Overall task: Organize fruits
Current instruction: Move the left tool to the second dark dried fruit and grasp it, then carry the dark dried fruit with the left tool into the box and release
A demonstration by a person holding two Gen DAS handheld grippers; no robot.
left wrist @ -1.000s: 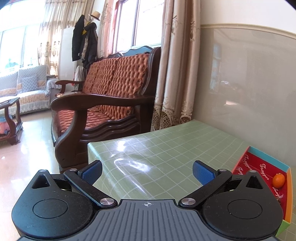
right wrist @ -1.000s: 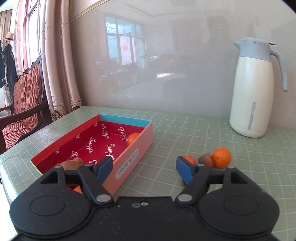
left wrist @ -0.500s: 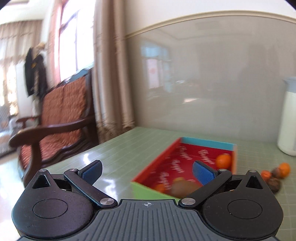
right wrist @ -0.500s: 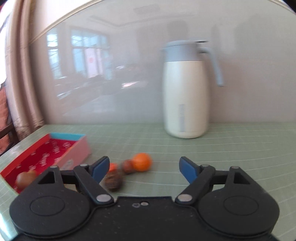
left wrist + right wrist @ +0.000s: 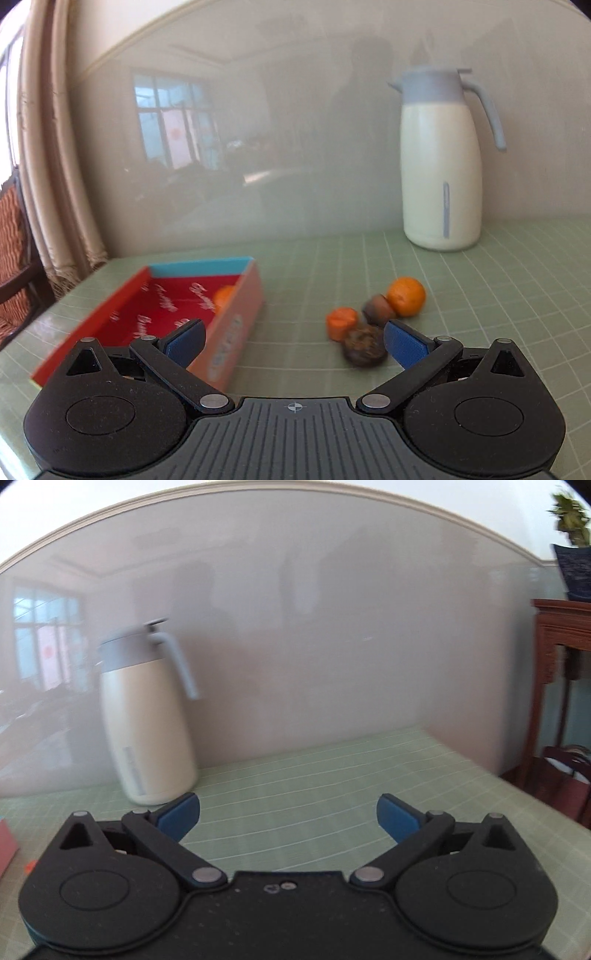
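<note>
Left gripper point(image 5: 293, 341): jaws spread, empty, near round orange tangerine point(image 5: 405, 297) beside shallow red cardboard box point(image 5: 236, 334). Right gripper point(image 5: 288, 814): jaws just widened, empty. Risk: nudged fruit rolls away from box.

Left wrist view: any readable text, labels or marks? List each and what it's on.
Box red lining: white script words, repeated, too blurred to read.
Box outer side: a pale label, blurred, unreadable.
Jug: a grey-blue vertical strip, no text legible on it.
Left gripper body: a small crosshair mark, no letters.
Nothing reads as a word or number.
</note>
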